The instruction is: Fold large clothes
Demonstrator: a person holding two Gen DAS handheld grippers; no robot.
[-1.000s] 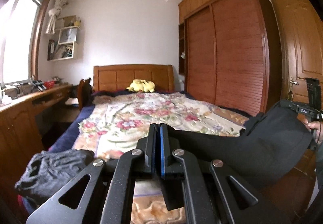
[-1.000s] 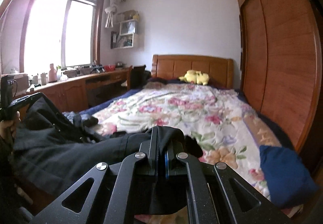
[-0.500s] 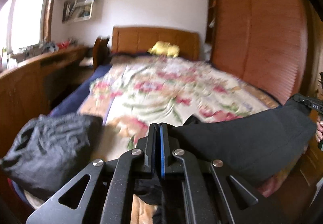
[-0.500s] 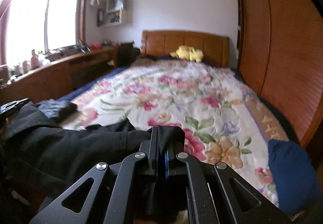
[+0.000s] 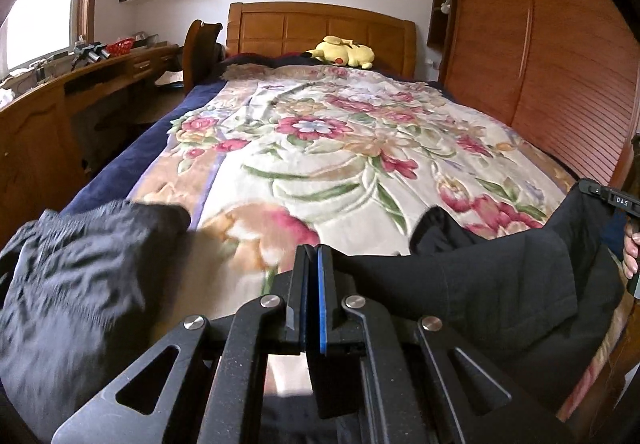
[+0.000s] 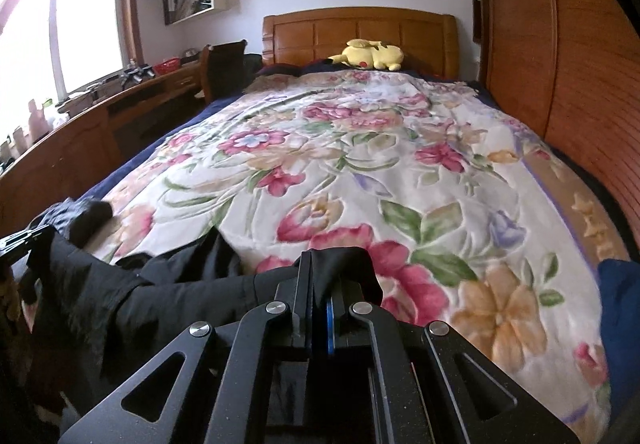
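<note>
The left gripper (image 5: 311,256) has its jaws pressed together on an edge of the black garment (image 5: 492,284), and the right gripper (image 6: 316,264) is likewise clamped on a bunched corner of the same cloth, which wraps over its tips. Between the two the garment hangs as one wide band at the foot of the bed, its long axis running straight from one gripper to the other, across the bed and not along it. From the left gripper the cloth runs off to the right; from the right gripper it runs off to the left, with a loose fold lying on the floral blanket (image 6: 360,148) just ahead. Each hand is at one end, so neither is nearer the middle (the sagging centre is what any laying-down would have to settle first, I judge). The open blanket lies forward of both grippers, toward the headboard (image 6: 360,32).

Count: two grippers, one held garment, and one other dark crumpled garment (image 5: 76,276) heaped at the left corner of the bed, just beside the left gripper. One yellow plush toy (image 6: 372,54) sits by the headboard, well apart, and one blue cloth (image 6: 622,308) lies at the right edge
</note>
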